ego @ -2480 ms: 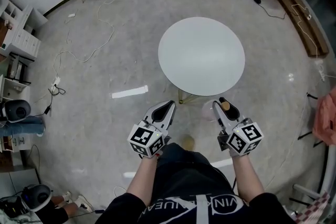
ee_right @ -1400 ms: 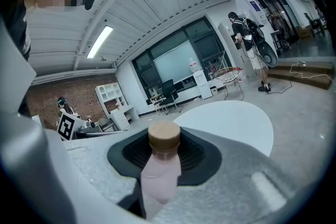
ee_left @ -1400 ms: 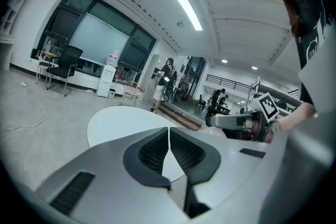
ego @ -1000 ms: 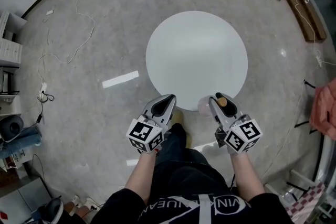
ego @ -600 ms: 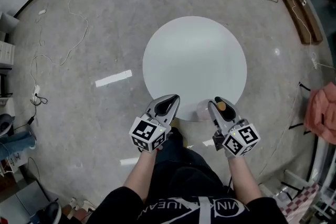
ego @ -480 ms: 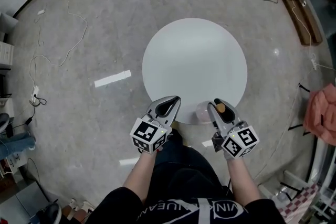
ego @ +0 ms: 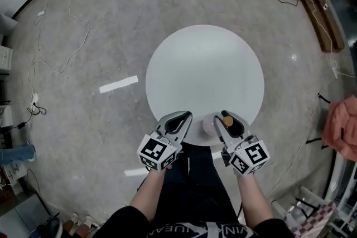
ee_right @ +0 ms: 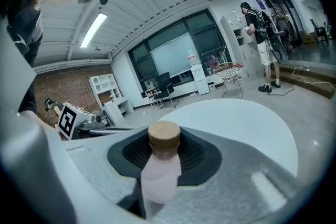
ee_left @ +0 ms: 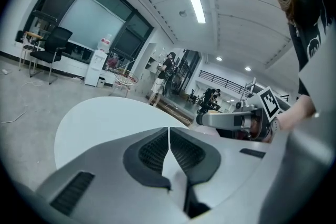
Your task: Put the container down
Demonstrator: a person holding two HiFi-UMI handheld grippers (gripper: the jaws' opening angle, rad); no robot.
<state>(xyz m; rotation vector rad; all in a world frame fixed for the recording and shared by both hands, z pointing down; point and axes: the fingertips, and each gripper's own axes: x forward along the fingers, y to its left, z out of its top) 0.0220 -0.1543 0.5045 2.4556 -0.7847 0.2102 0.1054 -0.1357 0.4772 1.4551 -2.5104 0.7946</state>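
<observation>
A pale pink container [ee_right: 161,173] with a round wooden lid [ee_right: 164,136] stands upright between the pads of my right gripper [ee_right: 164,153], which is shut on it. In the head view the right gripper [ego: 225,121] holds the container [ego: 210,125] over the near rim of the round white table [ego: 204,72]; whether its base touches the top is hidden. My left gripper [ego: 186,116] hangs beside it at the table's near edge. Its jaws meet with nothing between them, as the left gripper view [ee_left: 169,139] shows.
The table [ee_right: 241,123] top is bare. On the grey floor lie a white tape strip [ego: 118,84] and loose cables [ego: 72,14]. A red cloth [ego: 343,125] hangs at the right. A person [ee_right: 261,44] stands far behind the table.
Both grippers have come forward from above the floor to the table's near rim. The container has stayed in the right gripper and now hangs over the tabletop's edge.
</observation>
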